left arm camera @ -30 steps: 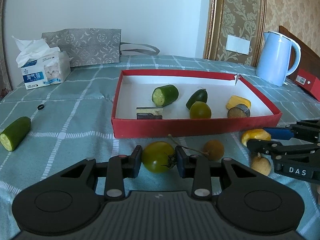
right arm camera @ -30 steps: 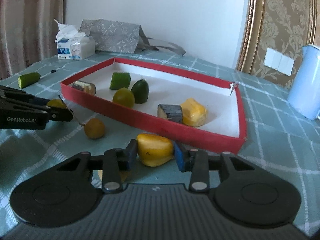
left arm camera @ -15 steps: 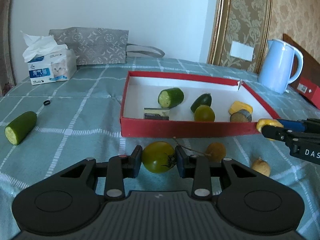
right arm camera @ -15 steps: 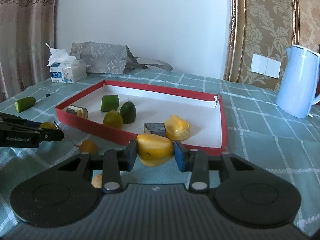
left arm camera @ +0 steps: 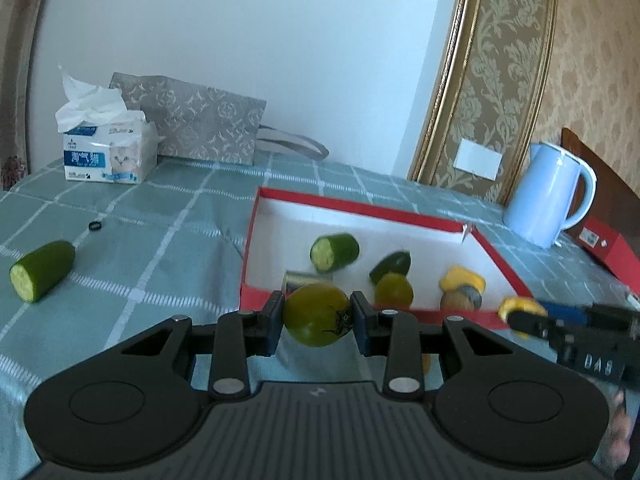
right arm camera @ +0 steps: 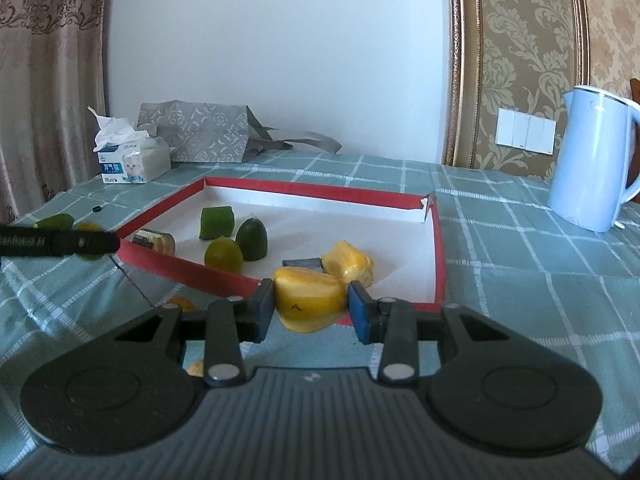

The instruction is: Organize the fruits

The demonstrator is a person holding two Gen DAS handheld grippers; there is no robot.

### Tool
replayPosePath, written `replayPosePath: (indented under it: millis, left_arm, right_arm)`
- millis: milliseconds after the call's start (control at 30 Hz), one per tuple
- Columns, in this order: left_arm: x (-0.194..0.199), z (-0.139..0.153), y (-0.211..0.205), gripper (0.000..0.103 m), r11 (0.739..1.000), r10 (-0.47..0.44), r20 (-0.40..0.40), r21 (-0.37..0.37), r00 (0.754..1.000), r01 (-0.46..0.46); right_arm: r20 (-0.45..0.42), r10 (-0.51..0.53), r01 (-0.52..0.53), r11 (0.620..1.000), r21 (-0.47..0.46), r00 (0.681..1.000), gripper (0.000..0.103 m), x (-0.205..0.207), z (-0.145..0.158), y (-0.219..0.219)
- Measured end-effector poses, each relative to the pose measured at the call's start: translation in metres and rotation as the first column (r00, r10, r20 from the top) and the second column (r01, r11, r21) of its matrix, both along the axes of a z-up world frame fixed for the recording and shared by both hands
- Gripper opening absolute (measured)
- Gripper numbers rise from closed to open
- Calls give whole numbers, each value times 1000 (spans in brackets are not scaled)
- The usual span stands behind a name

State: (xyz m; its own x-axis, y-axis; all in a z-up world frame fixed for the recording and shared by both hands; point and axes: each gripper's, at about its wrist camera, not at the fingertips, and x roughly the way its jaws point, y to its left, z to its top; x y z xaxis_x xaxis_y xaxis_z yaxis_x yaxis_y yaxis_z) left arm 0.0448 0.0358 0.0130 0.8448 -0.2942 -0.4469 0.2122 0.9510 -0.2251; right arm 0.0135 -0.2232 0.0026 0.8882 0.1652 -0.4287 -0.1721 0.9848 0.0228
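Left wrist view: green tomato (left arm camera: 317, 315) now lifted before red tray (left arm camera: 352, 207)

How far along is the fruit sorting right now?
Several pieces already lie in the red box. In hand: the left gripper holds a green tomato, the right gripper a yellow piece. Left: a cucumber half and small yellow fruits on the tablecloth.

Ahead of your fingers you've got a plain white wall (right arm camera: 280, 60), well lit by soft daylight. Right of them runs a gold-framed panel of beige damask wallpaper (right arm camera: 532, 40) carrying a white switch plate (right arm camera: 525, 131). Far left of the right fingers hangs a patterned pinkish curtain (right arm camera: 44, 80). Under everything is a table with a green checked tablecloth (left arm camera: 132, 240).
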Motion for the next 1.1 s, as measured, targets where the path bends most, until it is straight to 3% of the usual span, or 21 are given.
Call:
replayPosePath:
  millis: [267, 700, 1100]
  left_arm:
    - [29, 9, -17, 34, 1000, 15, 11, 23, 1000, -15]
    - [70, -2, -35, 34, 997, 26, -41, 74, 999, -23]
    - [98, -17, -49, 36, 983, 42, -71, 182, 997, -28]
  right_arm:
    - [-7, -11, 11, 1000, 1, 1000, 37, 1, -1, -1]
    - [-14, -25, 25, 1000, 5, 1000, 37, 5, -2, -3]
    - [-29, -30, 30, 1000, 6, 999, 37, 10, -5, -3]
